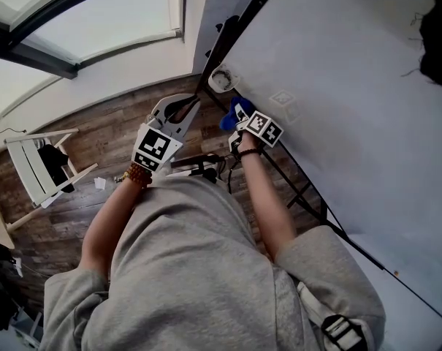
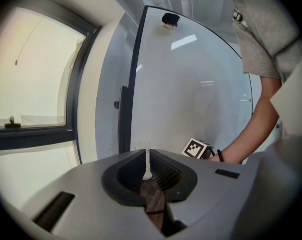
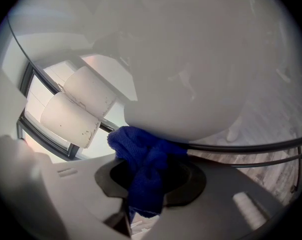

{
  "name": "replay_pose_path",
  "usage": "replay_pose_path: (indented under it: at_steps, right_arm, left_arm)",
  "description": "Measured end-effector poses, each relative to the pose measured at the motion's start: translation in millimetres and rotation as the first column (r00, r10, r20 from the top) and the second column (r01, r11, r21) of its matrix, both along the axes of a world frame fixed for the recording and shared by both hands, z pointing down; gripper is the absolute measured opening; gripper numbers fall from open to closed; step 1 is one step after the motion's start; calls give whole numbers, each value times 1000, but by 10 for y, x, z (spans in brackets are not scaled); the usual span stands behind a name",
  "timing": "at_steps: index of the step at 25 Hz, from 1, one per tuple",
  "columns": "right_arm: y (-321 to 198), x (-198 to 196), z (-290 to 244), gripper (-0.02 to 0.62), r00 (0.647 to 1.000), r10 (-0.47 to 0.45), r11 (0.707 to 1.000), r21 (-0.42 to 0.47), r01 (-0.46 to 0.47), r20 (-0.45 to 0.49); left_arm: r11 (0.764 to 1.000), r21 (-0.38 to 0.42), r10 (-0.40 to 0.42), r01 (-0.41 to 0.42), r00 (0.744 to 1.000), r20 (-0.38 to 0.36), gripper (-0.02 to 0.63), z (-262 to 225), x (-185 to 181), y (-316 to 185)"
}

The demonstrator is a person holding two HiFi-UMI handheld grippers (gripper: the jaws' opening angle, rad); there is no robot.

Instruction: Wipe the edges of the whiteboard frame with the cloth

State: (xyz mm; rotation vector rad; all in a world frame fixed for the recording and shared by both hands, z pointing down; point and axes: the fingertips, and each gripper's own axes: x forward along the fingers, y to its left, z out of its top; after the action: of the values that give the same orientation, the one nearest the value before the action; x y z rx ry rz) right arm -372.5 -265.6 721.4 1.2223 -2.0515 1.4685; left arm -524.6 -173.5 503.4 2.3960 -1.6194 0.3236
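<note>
Your right tool (image 3: 147,180) is clamped on the blue cloth (image 3: 139,151), pressed to the whiteboard frame (image 1: 226,36) near a corner. Left tool (image 2: 149,176) closed, empty. Wiping looks underway; most edges likely left.

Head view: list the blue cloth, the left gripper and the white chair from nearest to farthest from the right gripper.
1. Blue cloth: clamped in the jaws of the right gripper.
2. Left gripper: just to the left, shut and empty.
3. White chair: far left, on the floor.
</note>
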Motion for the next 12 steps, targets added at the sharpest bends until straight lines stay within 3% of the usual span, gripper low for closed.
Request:
replay_pose_path:
  at_steps: [12]
  right_arm:
    - [-71,-272,-14,138,1000,6,1000,-1,-6,16]
  left_arm:
    - [999,-3,-37,37,999,-7,25,11,-166,72]
